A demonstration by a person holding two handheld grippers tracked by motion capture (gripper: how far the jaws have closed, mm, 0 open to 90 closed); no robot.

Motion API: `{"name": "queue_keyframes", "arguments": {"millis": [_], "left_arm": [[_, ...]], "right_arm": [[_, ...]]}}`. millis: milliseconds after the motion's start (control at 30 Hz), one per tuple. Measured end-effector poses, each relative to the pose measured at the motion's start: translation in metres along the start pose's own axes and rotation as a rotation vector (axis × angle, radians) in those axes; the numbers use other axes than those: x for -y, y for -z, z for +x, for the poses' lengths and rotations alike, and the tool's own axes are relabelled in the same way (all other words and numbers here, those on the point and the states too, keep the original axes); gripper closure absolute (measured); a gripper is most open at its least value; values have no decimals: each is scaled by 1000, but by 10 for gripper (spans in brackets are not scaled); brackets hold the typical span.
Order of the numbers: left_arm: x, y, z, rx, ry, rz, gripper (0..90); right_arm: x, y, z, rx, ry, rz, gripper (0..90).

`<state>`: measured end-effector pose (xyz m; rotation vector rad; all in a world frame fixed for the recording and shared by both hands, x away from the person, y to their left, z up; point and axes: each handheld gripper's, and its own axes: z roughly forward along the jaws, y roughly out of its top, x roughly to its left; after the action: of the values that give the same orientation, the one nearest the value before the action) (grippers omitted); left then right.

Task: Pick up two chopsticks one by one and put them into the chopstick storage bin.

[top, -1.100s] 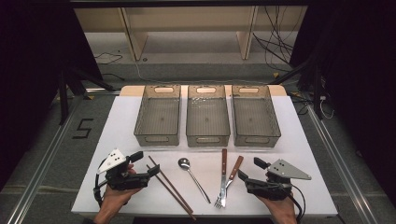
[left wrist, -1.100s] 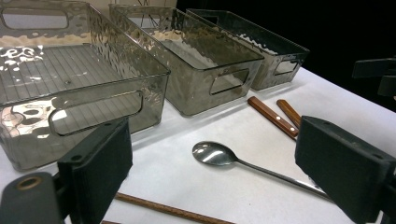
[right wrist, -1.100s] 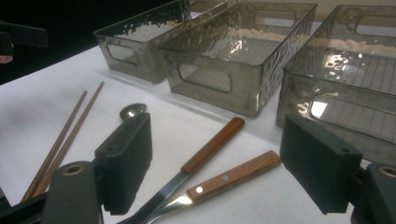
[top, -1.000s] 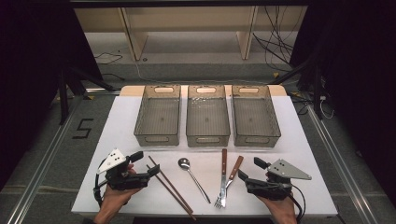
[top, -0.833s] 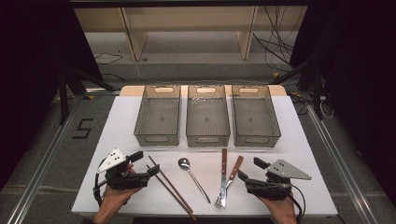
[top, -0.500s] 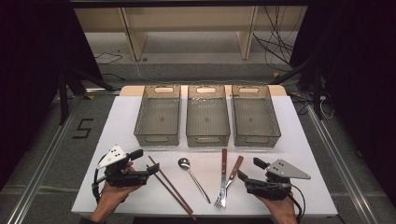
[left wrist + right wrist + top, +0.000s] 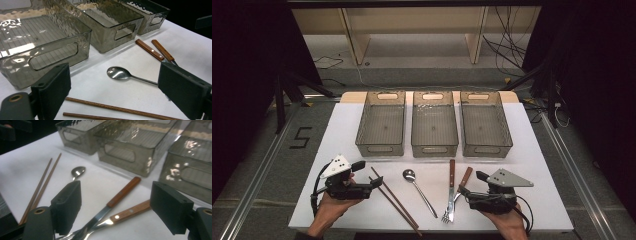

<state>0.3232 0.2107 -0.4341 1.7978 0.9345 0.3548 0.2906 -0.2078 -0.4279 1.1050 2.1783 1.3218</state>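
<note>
1. Pair of long thin brown wooden chopsticks (image 7: 395, 201) lies flat on the white table (image 7: 542, 165), just left of the steel spoon (image 7: 419, 191), slanting from upper left to lower right; the two sticks run nearly parallel, close together, tips toward the table's near edge.
2. Left gripper (image 7: 368, 175) has jaws spread wide with nothing between them; it hovers over the upper ends of the chopsticks, left of the spoon. The left gripper view shows both sticks (image 7: 117, 110) below the parted jaws.
3. Versus 1.1 s ago: the left gripper has shifted slightly away from the person and toward the chopsticks; cutlery unmoved.
4. Right gripper (image 7: 471, 184) is released, jaws apart and empty, right of the spoon, at the wooden-handled knife (image 7: 451, 190) and wooden-handled fork (image 7: 457, 195), which cross each other.
5. Three smoky transparent plastic bins (image 7: 434, 125) stand side by side beyond the spoon.
</note>
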Motion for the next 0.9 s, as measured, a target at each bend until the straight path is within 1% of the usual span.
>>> {"name": "queue_keyframes", "arguments": {"millis": [67, 233, 267, 333, 433, 533, 567, 667, 700, 733, 800, 900], "left_arm": [[0, 0, 0, 0, 1, 2, 109], [1, 0, -1, -5, -2, 2, 109], [1, 1, -1, -6, 0, 0, 109], [2, 2, 0, -8, 5, 0, 109], [2, 1, -1, -5, 5, -2, 109], [3, 1, -1, -8, 1, 3, 109], [3, 1, -1, -8, -3, 6, 108], [4, 1, -2, -8, -1, 4, 109], [4, 1, -2, -7, -4, 6, 108], [3, 1, -3, -6, -9, 10, 108], [1, -1, -3, -7, -43, 36, 109], [-3, -3, -5, 11, -85, 78, 115]], "right_arm": [[-3, -3, 7, -21, 17, 22, 262], [-10, -13, 22, -33, 55, 82, 269], [-10, -13, 22, -33, 55, 82, 270], [-13, -16, 29, -52, 71, 94, 269], [-15, -19, 31, -49, 79, 105, 269], [-17, -23, 35, -49, 81, 129, 271], [-18, -25, 37, -55, 88, 134, 271], [-19, -27, 40, -60, 84, 141, 272], [-19, -29, 41, -66, 90, 146, 271], [-19, -30, 41, -66, 95, 151, 271], [-19, -30, 41, -65, 95, 151, 271], [-19, -30, 40, -62, 88, 146, 271]]}}
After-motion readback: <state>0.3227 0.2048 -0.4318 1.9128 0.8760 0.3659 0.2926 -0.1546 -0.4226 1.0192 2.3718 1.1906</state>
